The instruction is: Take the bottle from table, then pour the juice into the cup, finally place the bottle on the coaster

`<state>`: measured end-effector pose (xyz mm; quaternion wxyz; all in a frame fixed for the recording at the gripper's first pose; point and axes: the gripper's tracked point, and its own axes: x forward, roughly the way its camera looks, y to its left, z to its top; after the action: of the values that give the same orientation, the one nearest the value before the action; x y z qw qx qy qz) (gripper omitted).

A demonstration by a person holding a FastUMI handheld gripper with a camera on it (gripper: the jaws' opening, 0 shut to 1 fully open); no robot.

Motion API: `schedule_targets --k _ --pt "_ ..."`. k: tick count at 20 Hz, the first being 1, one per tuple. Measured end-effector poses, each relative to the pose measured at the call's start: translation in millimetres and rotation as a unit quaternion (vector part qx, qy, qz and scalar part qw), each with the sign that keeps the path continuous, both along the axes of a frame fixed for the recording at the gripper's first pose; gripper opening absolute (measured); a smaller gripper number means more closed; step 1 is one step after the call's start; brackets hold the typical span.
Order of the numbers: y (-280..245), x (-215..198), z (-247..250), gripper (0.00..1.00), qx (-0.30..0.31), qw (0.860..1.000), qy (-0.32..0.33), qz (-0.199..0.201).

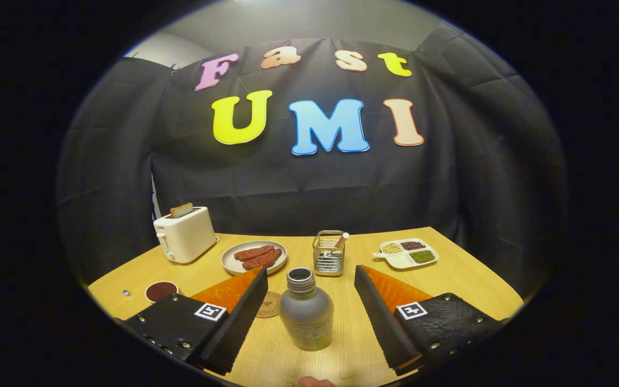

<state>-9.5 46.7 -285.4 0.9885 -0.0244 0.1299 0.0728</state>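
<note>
while left finger (245, 317) half-hides coaster (270, 304), bottle (306, 312) stands between.

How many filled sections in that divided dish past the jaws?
3, each holding beans or grains in the white divided dish beyond the open gripper straddling the bottle: pale ones at the left, dark ones behind, green ones at the right.

Gripper (309, 301) fingers spread wide, bottle (306, 312) upright, uncapped between them at lower centre, untouched; coaster (270, 304) just left of bottle; cup (161, 291) lower left

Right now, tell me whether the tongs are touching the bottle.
Apart. The gripper view shows the tongs open, with bare table showing between each finger and the bottle.
</note>
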Motion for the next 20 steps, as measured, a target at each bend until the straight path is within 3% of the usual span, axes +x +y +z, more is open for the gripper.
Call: schedule_targets --k 13,16,20 --pt "10 30 -92 0.99 -0.015 0.999 0.033 -0.005" --pt "10 36 -98 0.83 -0.037 0.999 0.037 -0.005" --pt "18 40 -99 0.80 -0.083 0.995 0.060 0.005"
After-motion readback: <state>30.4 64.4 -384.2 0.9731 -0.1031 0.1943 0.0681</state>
